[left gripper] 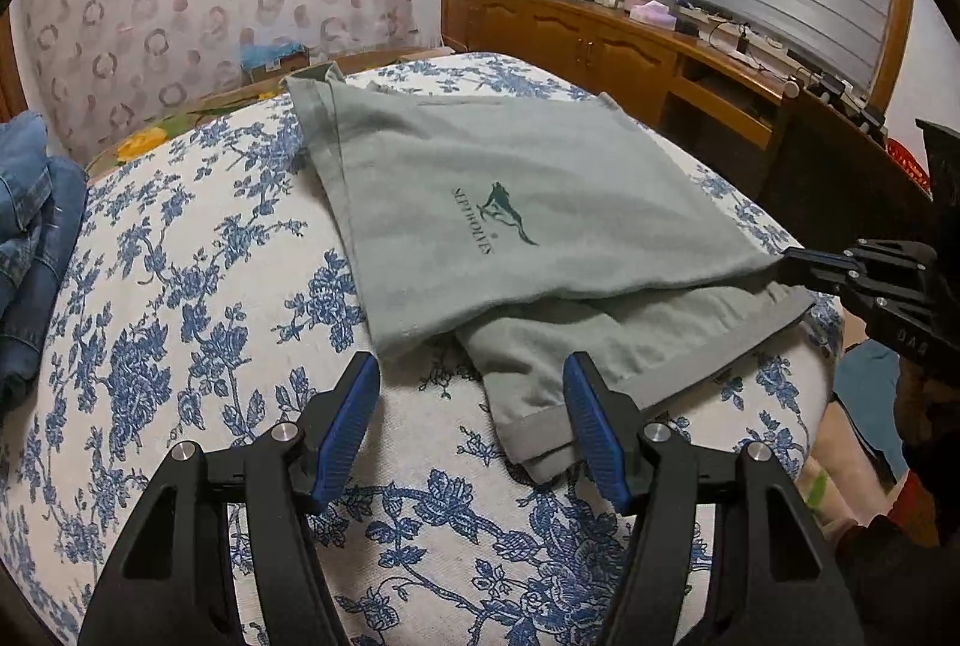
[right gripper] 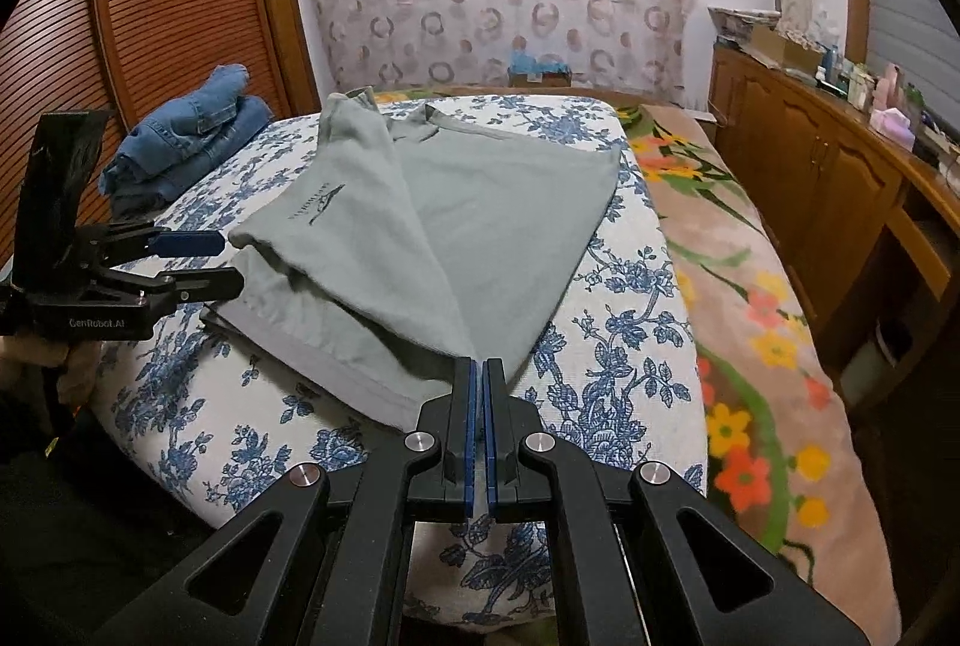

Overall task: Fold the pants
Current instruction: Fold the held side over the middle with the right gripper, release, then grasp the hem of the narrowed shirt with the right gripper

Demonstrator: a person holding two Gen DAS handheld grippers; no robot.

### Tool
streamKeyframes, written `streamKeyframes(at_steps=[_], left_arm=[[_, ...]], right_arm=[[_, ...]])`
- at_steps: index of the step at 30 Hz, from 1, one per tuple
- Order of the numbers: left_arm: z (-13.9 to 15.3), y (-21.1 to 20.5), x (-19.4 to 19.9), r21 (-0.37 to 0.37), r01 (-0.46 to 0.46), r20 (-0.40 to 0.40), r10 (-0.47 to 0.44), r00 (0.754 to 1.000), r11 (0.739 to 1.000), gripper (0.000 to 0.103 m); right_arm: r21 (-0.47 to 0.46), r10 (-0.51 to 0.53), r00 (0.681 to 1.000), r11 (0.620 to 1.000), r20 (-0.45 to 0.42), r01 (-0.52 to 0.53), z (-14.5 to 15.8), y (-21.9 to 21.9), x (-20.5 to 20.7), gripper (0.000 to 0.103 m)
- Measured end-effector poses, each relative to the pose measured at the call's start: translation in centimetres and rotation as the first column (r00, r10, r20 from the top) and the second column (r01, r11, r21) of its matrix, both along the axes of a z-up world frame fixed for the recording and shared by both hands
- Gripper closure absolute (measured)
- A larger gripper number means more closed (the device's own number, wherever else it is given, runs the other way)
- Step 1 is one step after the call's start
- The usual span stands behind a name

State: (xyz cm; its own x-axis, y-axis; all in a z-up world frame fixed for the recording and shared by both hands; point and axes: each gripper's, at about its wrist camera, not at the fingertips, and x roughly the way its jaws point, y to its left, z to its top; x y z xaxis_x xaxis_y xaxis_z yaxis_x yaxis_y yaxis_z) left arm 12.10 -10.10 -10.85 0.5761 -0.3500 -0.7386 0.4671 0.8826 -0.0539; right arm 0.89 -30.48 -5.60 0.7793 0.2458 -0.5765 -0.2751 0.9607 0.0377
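A bedroom: a bed (left gripper: 198, 286) under a blue-flowered white cover fills both views, with a wooden sideboard (left gripper: 600, 40) at upper right of the left wrist view and a stack of folded jeans (right gripper: 186, 136) at upper left of the right wrist view. The grey-green pants (left gripper: 510, 202), printed with a small dark logo, lie mid-frame on the cover, partly folded, one layer laid slantwise over another whose hem shows below it. The right gripper (right gripper: 479, 376), low in the centre of its own view, has its jaws pressed together on a corner of the upper layer; the cloth runs taut from that point, which suggests the corner is being held to carry or steady the fold. The left gripper (left gripper: 471, 394), at the bottom of its view, stands with jaws apart just before the near edge of the pants, touching nothing visible, apparently lined up to take the opposite corner so both ends can move together.
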Motion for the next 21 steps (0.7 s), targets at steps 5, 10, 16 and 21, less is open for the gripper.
streamKeyframes(at_steps=[5, 10, 16, 21], left_arm=[[0.2, 0.5, -0.1, -0.012, -0.012, 0.005, 0.012, 1.0, 1.0, 0.038], [1.1, 1.7, -0.4, -0.029, -0.04, 0.027, 0.04, 0.999, 0.999, 0.038], [2.1, 3.2, -0.5, -0.038, -0.08, 0.056, 0.082, 0.995, 0.996, 0.038], [2.1, 4.2, -0.2, -0.035, -0.113, 0.065, 0.116, 0.991, 0.993, 0.038]], right_arm=[[0.012, -0.006, 1.0, 1.0, 0.001, 0.006, -0.1, -0.1, 0.2, 0.101], [0.006, -0.008, 0.999, 1.0, 0.038, 0.008, 0.5, 0.2, 0.0, 0.091], [0.002, 0.036, 0.995, 0.999, 0.094, -0.037, 1.6, 1.3, -0.5, 0.064], [-0.028, 0.086, 0.992, 0.996, 0.096, -0.083, 1.5, 3.3, 0.6, 0.06]])
